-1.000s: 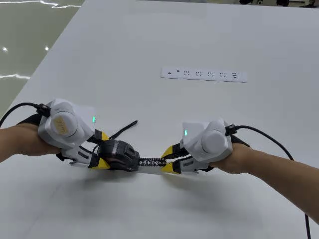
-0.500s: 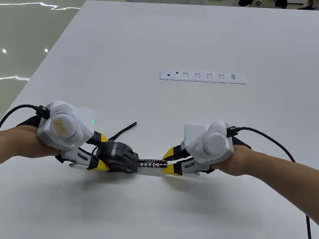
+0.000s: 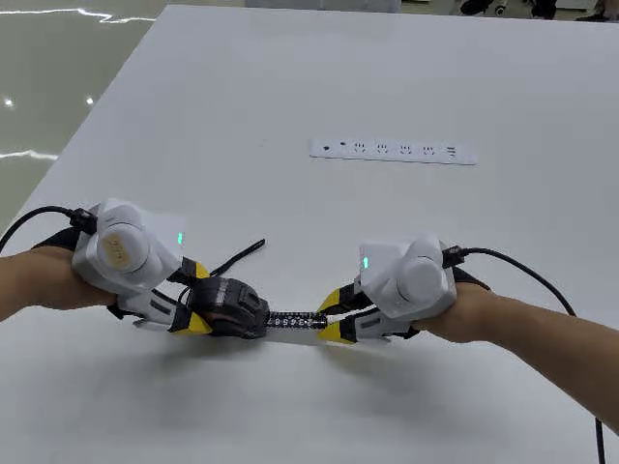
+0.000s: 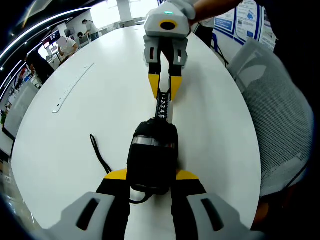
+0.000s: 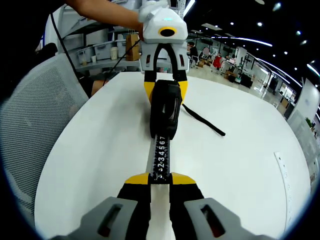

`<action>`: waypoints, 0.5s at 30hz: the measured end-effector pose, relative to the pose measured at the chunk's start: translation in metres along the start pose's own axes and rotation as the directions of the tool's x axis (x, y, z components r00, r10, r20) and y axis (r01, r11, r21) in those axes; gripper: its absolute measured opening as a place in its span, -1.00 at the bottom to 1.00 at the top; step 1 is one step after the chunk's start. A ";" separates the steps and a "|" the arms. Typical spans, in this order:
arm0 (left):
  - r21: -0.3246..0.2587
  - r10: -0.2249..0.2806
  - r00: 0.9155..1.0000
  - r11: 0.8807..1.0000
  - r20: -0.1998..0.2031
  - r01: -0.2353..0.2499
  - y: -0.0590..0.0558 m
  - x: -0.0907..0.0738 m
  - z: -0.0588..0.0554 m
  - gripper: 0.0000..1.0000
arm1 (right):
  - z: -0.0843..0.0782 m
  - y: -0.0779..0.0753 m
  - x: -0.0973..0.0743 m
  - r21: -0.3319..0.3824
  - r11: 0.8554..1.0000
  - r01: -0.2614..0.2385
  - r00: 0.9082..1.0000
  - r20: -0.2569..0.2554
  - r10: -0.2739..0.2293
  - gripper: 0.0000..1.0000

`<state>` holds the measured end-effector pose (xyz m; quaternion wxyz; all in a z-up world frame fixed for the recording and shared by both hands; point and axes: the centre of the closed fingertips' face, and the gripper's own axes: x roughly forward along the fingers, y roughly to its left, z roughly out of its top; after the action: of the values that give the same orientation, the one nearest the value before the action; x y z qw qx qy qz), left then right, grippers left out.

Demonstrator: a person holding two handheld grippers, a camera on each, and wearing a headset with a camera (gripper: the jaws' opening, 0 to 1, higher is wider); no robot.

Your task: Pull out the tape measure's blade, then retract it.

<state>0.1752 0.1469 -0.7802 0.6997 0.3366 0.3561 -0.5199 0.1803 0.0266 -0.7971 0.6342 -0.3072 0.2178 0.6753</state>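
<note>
Tape measure pinched in left tool | blade pinched in right tool

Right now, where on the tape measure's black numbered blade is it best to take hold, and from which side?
Probably its free end, approached in line with the black numbered blade from the side away from the black tape measure case. The strip is narrow and straight, so the right hand-held gripper fits its jaws either side.
</note>
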 end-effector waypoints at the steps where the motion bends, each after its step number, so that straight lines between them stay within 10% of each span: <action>1: 0.000 0.000 1.000 1.000 0.000 0.000 0.000 0.000 0.000 -0.48 | 0.000 0.000 0.000 0.000 1.000 0.000 1.000 0.000 0.000 -0.76; 15: 0.001 0.002 1.000 1.000 0.001 -0.002 -0.001 0.000 0.002 -0.48 | -0.004 0.001 -0.003 0.005 1.000 0.000 1.000 -0.003 0.000 -0.76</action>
<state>0.1745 0.1453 -0.7794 0.7001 0.3372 0.3552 -0.5196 0.1800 0.0215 -0.7977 0.6345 -0.3067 0.2204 0.6744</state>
